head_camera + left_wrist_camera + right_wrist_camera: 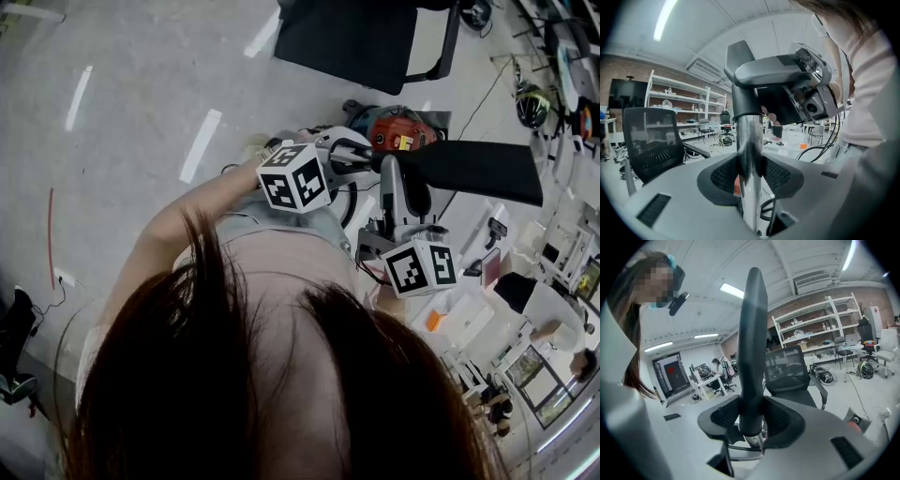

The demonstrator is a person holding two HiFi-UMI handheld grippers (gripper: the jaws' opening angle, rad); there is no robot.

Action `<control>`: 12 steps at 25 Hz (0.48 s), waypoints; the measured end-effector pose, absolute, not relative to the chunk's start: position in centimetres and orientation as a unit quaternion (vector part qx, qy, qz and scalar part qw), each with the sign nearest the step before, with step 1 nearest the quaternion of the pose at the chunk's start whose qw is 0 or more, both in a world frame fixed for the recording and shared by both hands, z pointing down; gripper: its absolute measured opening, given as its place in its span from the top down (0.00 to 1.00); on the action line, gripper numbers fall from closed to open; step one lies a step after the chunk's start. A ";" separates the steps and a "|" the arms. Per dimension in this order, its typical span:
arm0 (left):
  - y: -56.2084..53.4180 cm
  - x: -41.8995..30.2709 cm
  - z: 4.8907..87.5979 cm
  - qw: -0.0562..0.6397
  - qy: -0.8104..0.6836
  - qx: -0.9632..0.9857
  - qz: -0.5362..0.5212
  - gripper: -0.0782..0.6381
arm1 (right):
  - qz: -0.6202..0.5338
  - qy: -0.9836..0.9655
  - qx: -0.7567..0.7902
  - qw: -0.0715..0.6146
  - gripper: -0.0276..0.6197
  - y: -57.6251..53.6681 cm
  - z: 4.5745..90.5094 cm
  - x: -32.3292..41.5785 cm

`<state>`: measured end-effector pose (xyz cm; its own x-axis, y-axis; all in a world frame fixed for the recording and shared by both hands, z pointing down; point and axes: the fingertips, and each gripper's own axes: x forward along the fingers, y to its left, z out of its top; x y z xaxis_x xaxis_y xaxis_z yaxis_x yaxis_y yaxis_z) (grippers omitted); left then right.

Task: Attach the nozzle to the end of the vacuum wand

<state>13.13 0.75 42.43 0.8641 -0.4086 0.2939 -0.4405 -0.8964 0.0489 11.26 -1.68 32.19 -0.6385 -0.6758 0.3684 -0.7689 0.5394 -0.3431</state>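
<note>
In the left gripper view the chrome vacuum wand (749, 159) rises between the pads of my left gripper (750, 174), which is shut on it. A dark collar tops the tube, and the grey-black nozzle (776, 75) sits above that. In the right gripper view my right gripper (751, 416) is shut on the dark nozzle (752, 348), with a bit of the chrome wand (755, 442) showing under its lower end. In the head view the left gripper (356, 157) and the right gripper (401, 192) meet at the near end of the black nozzle (473, 171).
The red vacuum body (398, 128) lies on the floor beyond the grippers. A black office chair (361, 37) stands behind it, also seen as a mesh chair (787, 373). Shelving (679, 105) lines the brick wall. Desks and clutter (553, 281) fill the right side.
</note>
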 end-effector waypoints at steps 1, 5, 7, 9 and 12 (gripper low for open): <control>0.7 13.1 42.4 0.057 -0.222 0.963 0.140 0.67 | 0.243 -0.871 0.416 0.093 0.69 -1.7 32.2 11.3; 0.7 13.3 42.4 0.057 -0.234 0.959 0.147 0.67 | 0.246 -0.865 0.428 0.085 0.69 -1.7 32.2 11.6; 0.6 13.3 42.3 0.059 -0.247 0.955 0.150 0.67 | 0.248 -0.860 0.438 0.079 0.69 -1.7 32.1 11.6; 0.6 13.2 42.2 0.061 -0.264 0.951 0.149 0.67 | 0.250 -0.856 0.446 0.077 0.69 -1.6 32.1 11.5; 0.6 13.1 42.1 0.063 -0.287 0.945 0.147 0.67 | 0.253 -0.848 0.459 0.078 0.69 -1.4 32.0 11.5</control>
<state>13.08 0.56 42.12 0.7929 -0.5229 0.3131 -0.5599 -0.8278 0.0355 11.48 -1.45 32.04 -0.5671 -0.7388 0.3641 -0.8176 0.4514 -0.3576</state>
